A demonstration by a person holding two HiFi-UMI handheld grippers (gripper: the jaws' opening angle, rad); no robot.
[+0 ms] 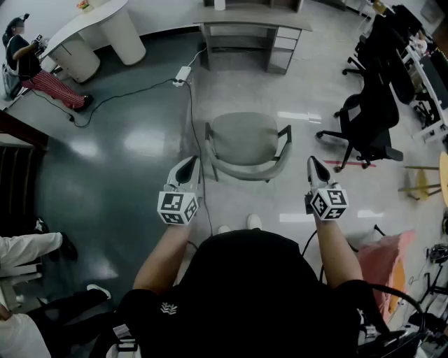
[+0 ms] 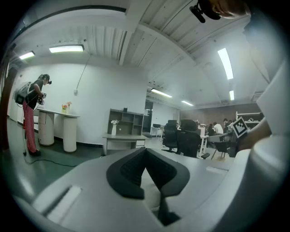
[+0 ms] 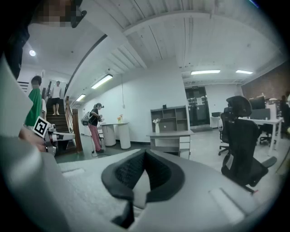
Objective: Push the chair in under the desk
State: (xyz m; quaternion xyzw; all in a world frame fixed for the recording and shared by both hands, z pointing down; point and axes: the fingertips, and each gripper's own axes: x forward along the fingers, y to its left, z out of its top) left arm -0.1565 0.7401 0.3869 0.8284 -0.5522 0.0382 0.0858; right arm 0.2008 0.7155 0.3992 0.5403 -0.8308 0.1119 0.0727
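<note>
Grey and padded, the armchair point(image 1: 245, 140) stands on open floor, well apart from the desk point(image 1: 252, 19), with its backrest turned toward the person holding the tools. No part of it is under the desktop. The push therefore looks not yet begun, and the whole run up to the desk is left to do.

The left gripper point(image 1: 186, 171) sits just beside the chair's left arm. The right gripper point(image 1: 316, 171) is near its right arm, a little further off. Each has its jaws pressed together with nothing between them. Whether either tip touches the chair is hard to judge from above; probably neither does.

The floor point(image 1: 126, 175) is smooth and glossy, dark green-grey to the chair's left and pale grey under it and to its right. It should let the chair slide. A black cable point(image 1: 190, 119) runs close along the chair's left side up to a white power strip point(image 1: 183, 73), which lies between chair and desk, left of the straight path. The cable could snag a leg if the chair drifts that way.

Far to the chair's left, beyond it, stands a white curved counter point(image 1: 98, 28) with a person in red-striped trousers point(image 1: 28, 63) beside it. To the chair's right are black office chairs point(image 1: 371, 119). Just behind the chair are the holder's white shoes point(image 1: 238, 224).
</note>
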